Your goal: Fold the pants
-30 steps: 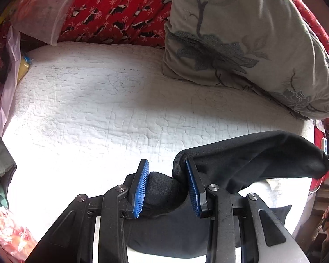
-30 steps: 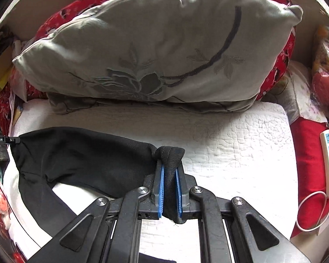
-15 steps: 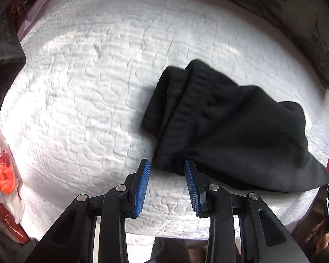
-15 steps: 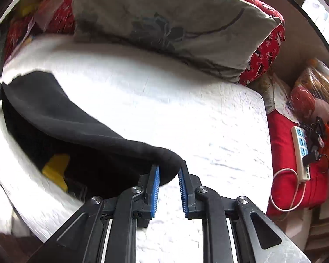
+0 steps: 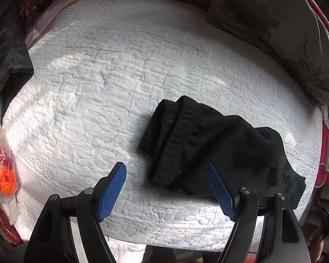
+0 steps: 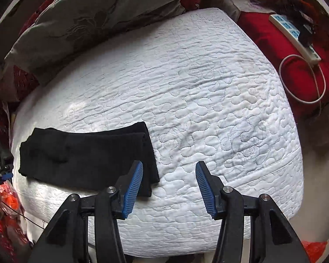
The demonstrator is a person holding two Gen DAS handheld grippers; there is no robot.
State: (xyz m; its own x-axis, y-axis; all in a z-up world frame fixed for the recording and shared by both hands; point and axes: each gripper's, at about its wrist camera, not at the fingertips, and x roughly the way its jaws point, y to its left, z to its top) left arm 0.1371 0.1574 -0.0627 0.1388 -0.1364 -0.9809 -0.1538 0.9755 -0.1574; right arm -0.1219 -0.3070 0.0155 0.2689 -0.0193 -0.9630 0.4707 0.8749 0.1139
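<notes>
The black pants point(image 5: 210, 149) lie folded in a compact bundle on the white quilted bed point(image 5: 111, 83), near its front edge. They also show in the right wrist view point(image 6: 85, 151) at the left. My left gripper point(image 5: 166, 185) is open and empty, raised above the front edge of the bundle. My right gripper point(image 6: 168, 180) is open and empty, raised above the quilt; its left finger overlaps the bundle's right end in the picture.
A grey flowered pillow point(image 5: 278, 28) lies along the back of the bed, also in the right wrist view point(image 6: 85, 19). A red cushion point(image 6: 280, 50) with a white power strip point(image 6: 294, 32) lies at the right. An orange plastic bag point(image 5: 0, 171) sits at the left.
Both grippers let go of the pants, opened wide and pulled back and up. The pants went from hanging stretched between them to lying folded on the quilt.
</notes>
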